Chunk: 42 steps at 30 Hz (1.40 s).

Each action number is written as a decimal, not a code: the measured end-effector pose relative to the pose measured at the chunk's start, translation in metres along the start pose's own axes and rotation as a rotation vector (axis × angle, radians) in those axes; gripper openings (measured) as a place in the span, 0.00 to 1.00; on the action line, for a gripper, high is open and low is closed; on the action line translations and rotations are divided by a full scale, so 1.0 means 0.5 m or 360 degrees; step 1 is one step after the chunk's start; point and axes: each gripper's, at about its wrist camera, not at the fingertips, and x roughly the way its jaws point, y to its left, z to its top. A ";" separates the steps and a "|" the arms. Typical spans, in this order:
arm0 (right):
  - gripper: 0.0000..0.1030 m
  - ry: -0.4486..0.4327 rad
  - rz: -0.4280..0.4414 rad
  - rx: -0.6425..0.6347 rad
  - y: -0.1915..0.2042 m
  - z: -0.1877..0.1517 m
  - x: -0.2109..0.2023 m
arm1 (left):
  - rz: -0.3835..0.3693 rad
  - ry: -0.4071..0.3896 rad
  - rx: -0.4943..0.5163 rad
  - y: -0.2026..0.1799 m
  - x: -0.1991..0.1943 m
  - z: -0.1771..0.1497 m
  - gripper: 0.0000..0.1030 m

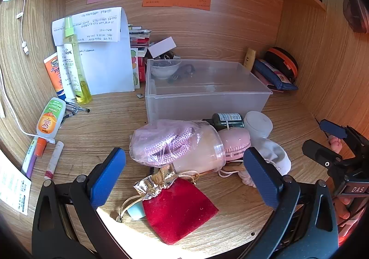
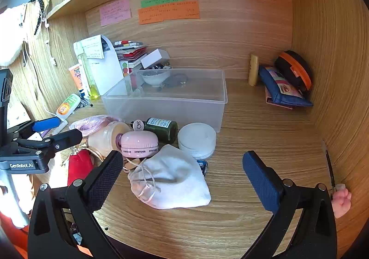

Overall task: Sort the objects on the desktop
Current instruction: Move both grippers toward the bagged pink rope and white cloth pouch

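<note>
Left gripper (image 1: 184, 173) above the near edge of the wooden worktop (image 1: 103, 125), jaws wide apart, nothing between the pads. Directly under it, a red velvet pouch (image 1: 180, 210) with a gold drawstring neck, lying flat. Just beyond, a clear plastic bag of pink cord (image 1: 161, 141) resting against a pale bottle (image 1: 205, 152) on its side. Touching these, a pink round gadget (image 1: 235, 143), a dark green bottle (image 1: 228, 119) lying down, and a white round tub (image 2: 197, 140).

Right gripper (image 2: 182, 173) tilted down over the same heap, jaws likewise spread, empty. Between its pads in the right wrist view, a white drawstring bag (image 2: 175, 180), slumped on the worktop and touching the pink gadget.

Behind the heap, a translucent storage box (image 1: 207, 97), open on top, holding a small white bowl (image 1: 165, 70) and a dark object in its far left corner.

Left of the box: a yellow spray bottle (image 1: 76, 65), an orange tube (image 1: 54, 74), pens, white papers. Right of the box, against the wall: a blue pencil case (image 2: 283, 90), an orange-trimmed black pouch (image 2: 295, 72), a small yellow bottle (image 2: 253, 69). Coloured notes stuck on the back panel.
</note>
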 end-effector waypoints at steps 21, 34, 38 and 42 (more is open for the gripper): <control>1.00 0.0085 0.0053 0.0054 -0.027 -0.010 0.036 | -0.0107 0.0158 -0.0023 0.061 0.048 0.016 1.00; 1.00 0.0274 0.0121 -0.0054 0.011 -0.030 0.100 | 0.0035 0.0268 0.0017 0.106 0.100 -0.003 1.00; 1.00 0.0327 0.0122 -0.0068 0.018 -0.037 0.121 | 0.0008 0.0260 0.0022 0.103 0.109 0.012 1.00; 1.00 0.0368 0.0133 -0.0061 0.018 -0.046 0.137 | -0.0012 0.0255 0.0067 0.091 0.122 0.031 1.00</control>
